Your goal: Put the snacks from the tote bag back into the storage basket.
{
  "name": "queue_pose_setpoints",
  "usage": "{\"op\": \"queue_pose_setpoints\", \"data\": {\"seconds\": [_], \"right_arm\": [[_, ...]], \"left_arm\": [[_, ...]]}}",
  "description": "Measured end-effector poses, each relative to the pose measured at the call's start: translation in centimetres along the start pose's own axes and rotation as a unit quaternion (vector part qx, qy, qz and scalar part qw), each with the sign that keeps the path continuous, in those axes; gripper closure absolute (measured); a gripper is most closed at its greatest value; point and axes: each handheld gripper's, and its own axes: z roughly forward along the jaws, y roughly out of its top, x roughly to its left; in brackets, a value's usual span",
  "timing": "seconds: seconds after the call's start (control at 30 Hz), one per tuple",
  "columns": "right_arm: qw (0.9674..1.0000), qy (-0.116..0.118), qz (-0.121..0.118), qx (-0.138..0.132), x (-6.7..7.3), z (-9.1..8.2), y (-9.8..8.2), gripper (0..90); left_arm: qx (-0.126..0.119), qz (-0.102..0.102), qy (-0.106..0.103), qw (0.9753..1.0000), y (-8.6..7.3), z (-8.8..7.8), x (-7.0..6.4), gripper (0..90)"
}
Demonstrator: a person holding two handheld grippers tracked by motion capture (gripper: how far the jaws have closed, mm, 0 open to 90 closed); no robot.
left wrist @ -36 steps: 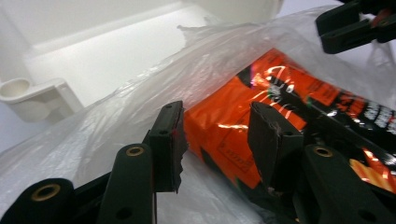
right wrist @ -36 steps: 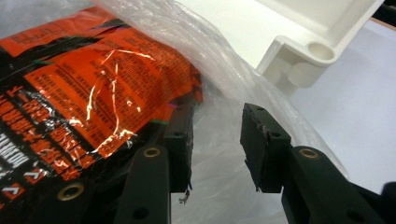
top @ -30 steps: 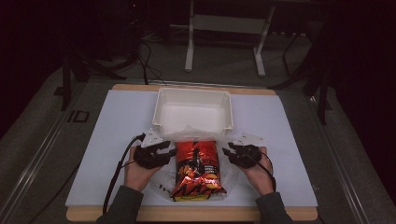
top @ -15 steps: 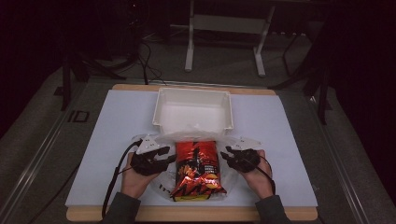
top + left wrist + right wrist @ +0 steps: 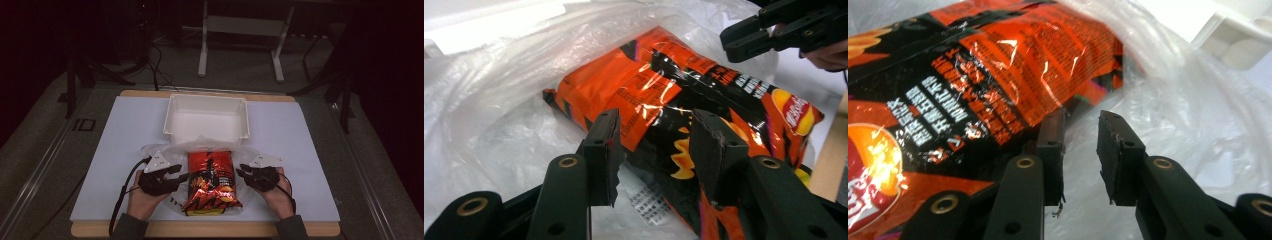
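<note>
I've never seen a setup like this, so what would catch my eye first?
The shiny red-orange chip bag lying on a clear plastic bag at the table's near edge. Black hand-held grippers flank it, left gripper and right gripper. Behind sits a white bin.

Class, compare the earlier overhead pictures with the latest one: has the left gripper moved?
Yes. Judged against the white bin, the left gripper has drawn back toward the table's near edge, beside the chip bag.
</note>
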Motion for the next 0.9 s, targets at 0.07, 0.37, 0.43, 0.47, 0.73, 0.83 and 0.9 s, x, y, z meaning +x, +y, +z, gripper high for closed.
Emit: {"op": "queue_pose_setpoints", "data": {"seconds": [0.07,0.37,0.43,0.47,0.73,0.83,0.9], "right_arm": [[1.0000,0.004,0.001,0.000,0.1,0.0,-0.1,76.2],[0.9996,0.013,-0.019,0.017,1.2,-0.2,-1.1,81.2],[0.9996,0.014,-0.019,0.018,1.3,-0.2,-1.2,81.2],[0.9995,0.015,-0.022,0.019,1.4,-0.3,-1.3,81.2],[0.9993,0.015,-0.024,0.026,1.7,-0.1,-1.8,81.1],[0.9994,0.014,-0.020,0.026,1.7,-0.1,-2.0,80.9],[0.9994,0.015,-0.020,0.025,1.7,-0.1,-2.1,80.7]], "left_arm": [[0.001,0.002,-0.003,1.0000,-0.2,-0.1,-0.2,56.1],[0.014,0.005,-0.023,0.9996,-1.5,-0.1,-1.7,55.7],[0.016,0.005,-0.027,0.9995,-1.8,-0.2,-1.9,55.8],[0.016,0.004,-0.029,0.9994,-1.9,-0.2,-2.0,55.8],[0.023,0.011,-0.039,0.9989,-2.4,-0.4,-3.0,55.8],[0.037,0.019,-0.043,0.9982,-3.0,-0.3,-3.6,55.8],[0.046,0.021,-0.043,0.9978,-3.4,0.0,-3.9,56.1]]}}
